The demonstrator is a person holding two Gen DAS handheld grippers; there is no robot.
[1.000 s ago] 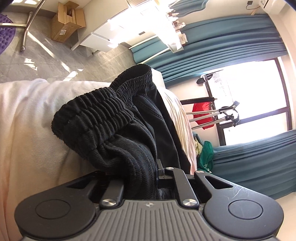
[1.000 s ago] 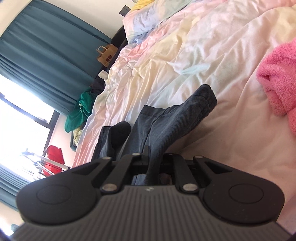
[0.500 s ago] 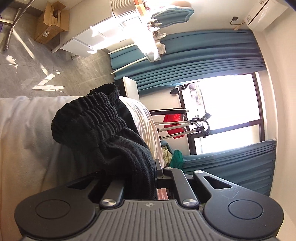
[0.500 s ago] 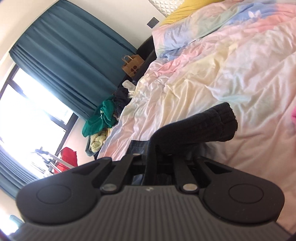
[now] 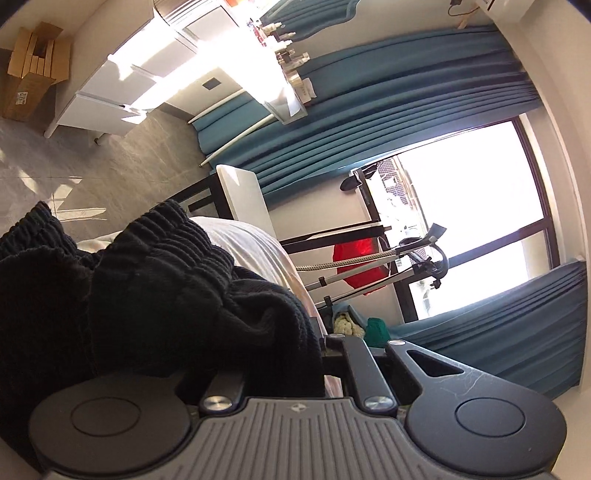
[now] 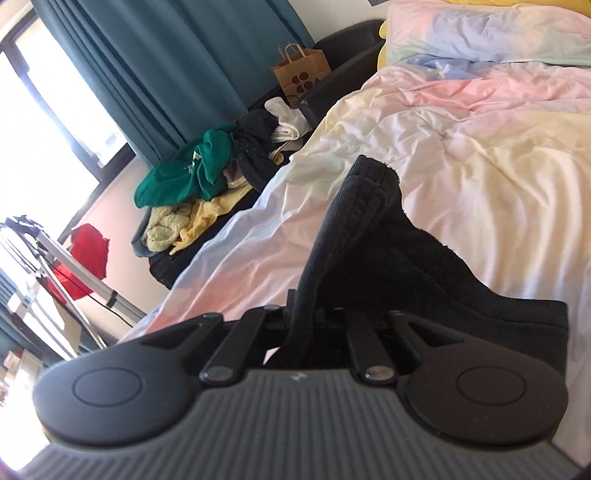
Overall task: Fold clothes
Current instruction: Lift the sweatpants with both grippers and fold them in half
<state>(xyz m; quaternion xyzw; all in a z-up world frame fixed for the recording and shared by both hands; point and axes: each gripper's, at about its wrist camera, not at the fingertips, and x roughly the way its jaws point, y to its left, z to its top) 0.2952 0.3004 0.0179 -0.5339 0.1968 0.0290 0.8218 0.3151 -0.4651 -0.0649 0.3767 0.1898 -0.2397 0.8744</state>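
garment: black trousers [image 5: 159, 295] — held up over the bed [image 6: 480, 155]
left gripper [image 5: 295, 354]: clamped on the ribbed waistband
right gripper [image 6: 317, 314]: clamped on a hem
handling: soft, limp, fairly heavy — grip seams and edges

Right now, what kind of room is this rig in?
Most likely a home bedroom. A bed with a rumpled pastel duvet and a pillow, teal curtains by a window, and a pile of loose clothes beside the bed. Both grippers hold a black garment over the bed.
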